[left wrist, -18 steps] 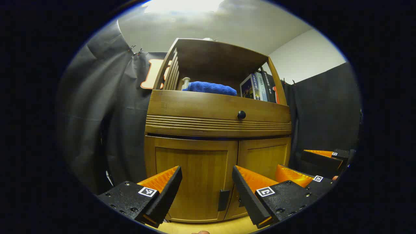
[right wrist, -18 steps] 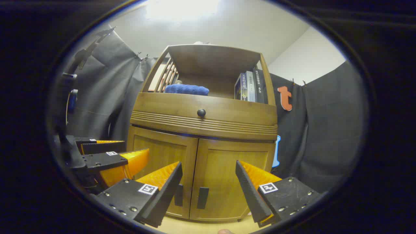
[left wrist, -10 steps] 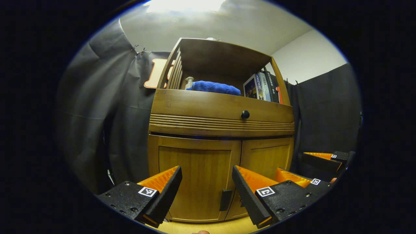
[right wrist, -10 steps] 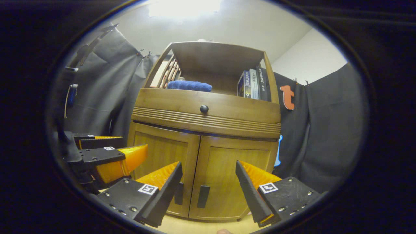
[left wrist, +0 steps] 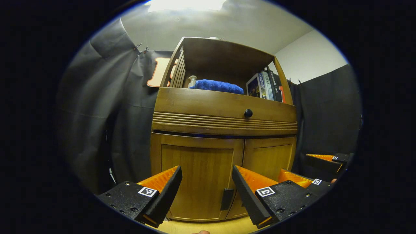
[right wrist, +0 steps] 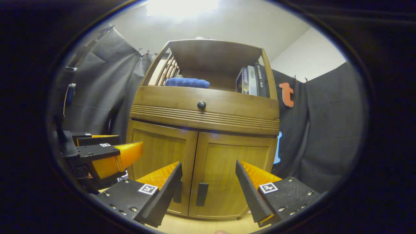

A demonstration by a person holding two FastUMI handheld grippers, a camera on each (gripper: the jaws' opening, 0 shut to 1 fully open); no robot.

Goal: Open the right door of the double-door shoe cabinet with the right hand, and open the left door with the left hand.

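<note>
Both doors of the brown wooden double-door shoe cabinet are sitting closed; left gripper and right gripper are hovering wide open, empty, near its dark handles.

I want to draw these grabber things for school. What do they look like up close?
Each gripper has two wedge-shaped fingers that taper toward the tips, with ribbed inner faces. The left gripper and the right gripper match. Each finger sits on a flat black plate with small screws, and each plate carries a little square black-and-white marker. No cables or sleeves are visible.
</note>
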